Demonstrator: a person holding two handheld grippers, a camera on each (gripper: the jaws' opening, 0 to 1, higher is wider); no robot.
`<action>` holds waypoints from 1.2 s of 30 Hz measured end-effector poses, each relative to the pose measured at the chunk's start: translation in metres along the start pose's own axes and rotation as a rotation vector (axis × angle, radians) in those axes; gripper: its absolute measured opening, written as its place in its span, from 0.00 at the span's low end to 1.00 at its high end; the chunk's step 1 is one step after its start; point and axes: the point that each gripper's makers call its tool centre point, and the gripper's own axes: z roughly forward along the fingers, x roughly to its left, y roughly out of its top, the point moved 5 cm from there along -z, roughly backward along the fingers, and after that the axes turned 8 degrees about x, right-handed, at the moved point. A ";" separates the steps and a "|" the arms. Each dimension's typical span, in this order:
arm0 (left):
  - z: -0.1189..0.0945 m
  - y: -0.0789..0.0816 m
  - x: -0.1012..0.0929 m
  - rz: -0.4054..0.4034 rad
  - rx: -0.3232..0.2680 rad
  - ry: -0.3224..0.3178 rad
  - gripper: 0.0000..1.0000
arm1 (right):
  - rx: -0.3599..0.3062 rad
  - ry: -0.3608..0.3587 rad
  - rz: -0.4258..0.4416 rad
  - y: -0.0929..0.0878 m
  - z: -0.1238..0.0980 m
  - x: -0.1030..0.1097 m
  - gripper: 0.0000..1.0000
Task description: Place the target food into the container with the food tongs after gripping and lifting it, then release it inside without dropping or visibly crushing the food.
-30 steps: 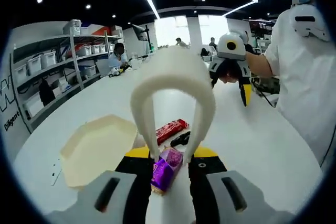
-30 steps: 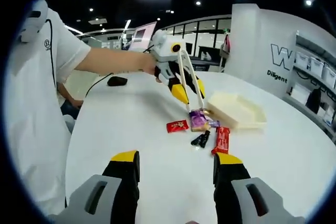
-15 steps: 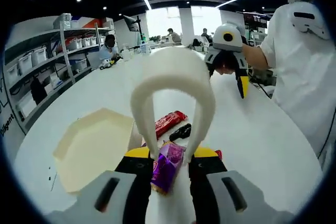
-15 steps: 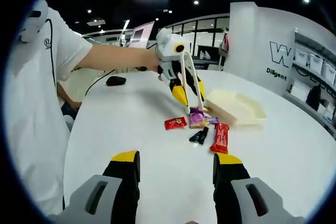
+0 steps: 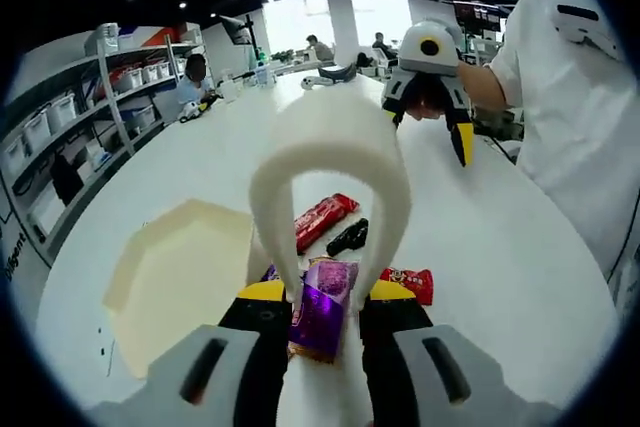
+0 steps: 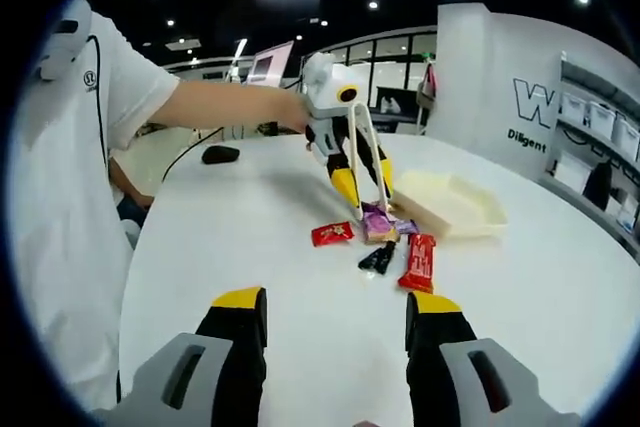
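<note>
The left gripper [image 5: 322, 315] squeezes white tongs [image 5: 330, 162] pinching a purple candy [image 5: 322, 312], the cream container [image 5: 180, 277] just to its left.

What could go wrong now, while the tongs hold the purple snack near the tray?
1. The tongs pinch the purple snack near its top, so it might slip out before reaching the tray.
2. Squeezing harder could crush it.
3. The red bar and black piece lie close; a low swing may knock them.
</note>
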 end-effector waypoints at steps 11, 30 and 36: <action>0.003 -0.002 -0.001 0.006 0.035 0.001 0.25 | 0.003 0.002 0.002 -0.002 0.001 0.000 0.52; 0.007 -0.008 0.002 -0.064 0.020 -0.018 0.25 | 0.011 0.006 0.008 -0.005 0.003 -0.001 0.52; 0.007 -0.008 0.000 -0.076 0.007 -0.013 0.25 | 0.016 0.009 0.008 -0.007 0.005 -0.001 0.52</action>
